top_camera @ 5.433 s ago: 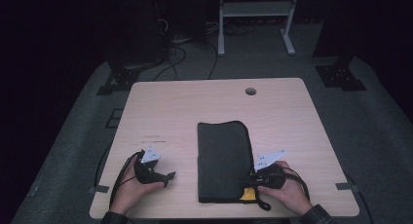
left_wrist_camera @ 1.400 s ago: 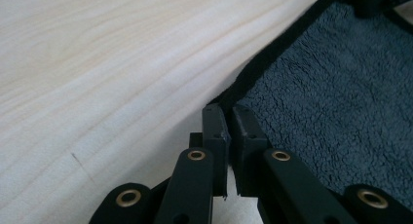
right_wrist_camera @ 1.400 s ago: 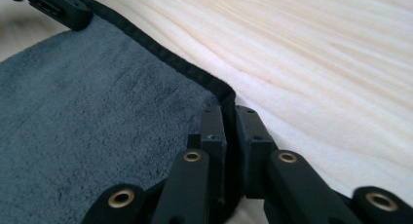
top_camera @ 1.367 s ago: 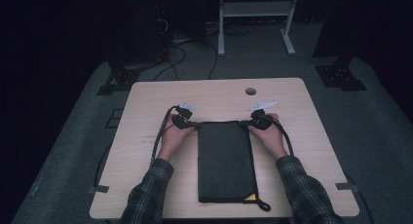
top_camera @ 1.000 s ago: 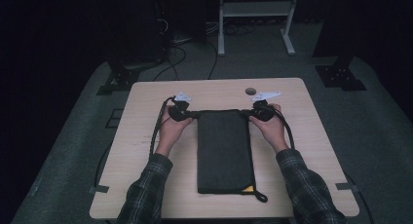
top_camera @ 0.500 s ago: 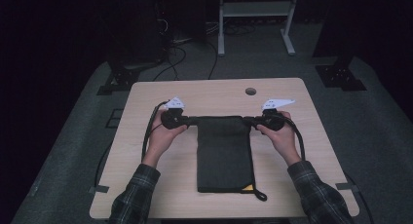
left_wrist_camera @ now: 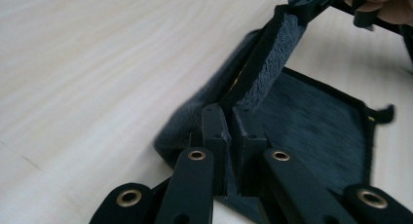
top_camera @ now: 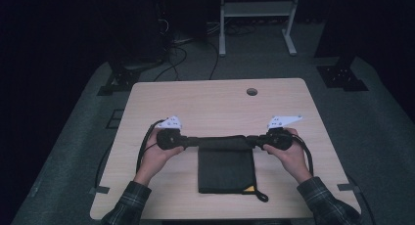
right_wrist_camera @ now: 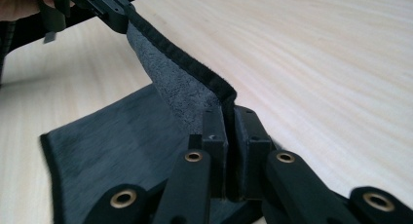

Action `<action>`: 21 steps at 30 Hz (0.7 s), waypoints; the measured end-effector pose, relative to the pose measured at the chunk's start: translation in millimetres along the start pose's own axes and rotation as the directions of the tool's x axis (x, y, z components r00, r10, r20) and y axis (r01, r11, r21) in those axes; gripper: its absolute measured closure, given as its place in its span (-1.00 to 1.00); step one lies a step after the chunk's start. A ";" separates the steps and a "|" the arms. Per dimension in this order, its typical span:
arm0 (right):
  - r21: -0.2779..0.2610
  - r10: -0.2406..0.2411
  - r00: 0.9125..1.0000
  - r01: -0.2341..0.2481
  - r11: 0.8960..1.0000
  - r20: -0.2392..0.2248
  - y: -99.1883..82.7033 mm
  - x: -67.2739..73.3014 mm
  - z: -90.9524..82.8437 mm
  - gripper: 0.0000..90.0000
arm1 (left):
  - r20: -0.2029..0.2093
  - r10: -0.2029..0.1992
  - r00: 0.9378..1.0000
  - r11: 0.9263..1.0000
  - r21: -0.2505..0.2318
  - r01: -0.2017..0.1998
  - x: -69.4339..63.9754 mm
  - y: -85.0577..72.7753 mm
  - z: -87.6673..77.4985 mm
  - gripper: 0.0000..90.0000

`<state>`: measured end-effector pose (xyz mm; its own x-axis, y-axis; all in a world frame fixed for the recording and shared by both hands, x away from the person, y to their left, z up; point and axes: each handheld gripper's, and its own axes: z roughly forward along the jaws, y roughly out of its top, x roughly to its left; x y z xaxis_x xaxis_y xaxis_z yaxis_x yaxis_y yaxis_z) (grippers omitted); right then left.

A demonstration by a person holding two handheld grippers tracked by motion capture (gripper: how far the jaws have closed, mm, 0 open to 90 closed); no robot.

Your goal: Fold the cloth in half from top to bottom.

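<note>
Now both my claws, left claw [top_camera: 188, 141] and right claw [top_camera: 255, 141], are clamped on the far edge of the dark towel [top_camera: 226, 171], which lies on the worktop [top_camera: 205, 102]. I am folding it toward me; next, probably, I lay this edge evenly on the near edge.

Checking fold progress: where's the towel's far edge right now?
High view: the dark towel lies at the near middle of the table, its far edge lifted and stretched between the left claw and right claw.

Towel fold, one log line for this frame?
stage: folding | left gripper: shut on towel corner | right gripper: shut on other corner | far edge lifted off table
</note>
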<state>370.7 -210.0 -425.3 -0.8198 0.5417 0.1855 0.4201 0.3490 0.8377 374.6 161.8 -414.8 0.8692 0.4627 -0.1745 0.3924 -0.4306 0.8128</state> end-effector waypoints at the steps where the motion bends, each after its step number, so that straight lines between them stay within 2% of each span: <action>1: 0.003 -0.002 1.000 0.002 1.000 -0.001 -2.3 2.5 -1.2 0.84 | 0.000 0.000 1.000 1.000 0.000 0.000 0.0 0.0 0.0 0.91; 2: 0.007 -0.002 1.000 0.002 1.000 -0.006 -5.0 5.5 -3.0 0.85 | 0.011 -0.003 1.000 1.000 0.005 0.003 -6.8 -4.2 -0.7 0.91; 3: 0.010 -0.003 1.000 0.003 1.000 -0.010 -7.3 7.5 -4.4 0.85 | 0.011 -0.003 1.000 1.000 0.005 0.003 -6.8 -4.2 -0.7 0.91; 11: 0.013 0.009 0.999 -0.009 1.000 -0.035 -19.5 21.5 -16.3 0.85 | 0.042 0.011 0.999 1.000 0.021 -0.012 -31.2 -13.6 -5.5 0.91; 21: 0.050 -0.005 0.998 0.008 0.999 -0.056 -36.3 41.3 -19.4 0.84 | 0.058 0.012 0.998 0.998 0.066 -0.016 -43.0 -28.9 -4.2 0.91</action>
<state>314.0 -215.1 -438.1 -0.8424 0.4965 0.2094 0.4325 0.3911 0.8124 324.6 157.6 -428.5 0.8898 0.4118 -0.1968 0.3977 -0.4881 0.7769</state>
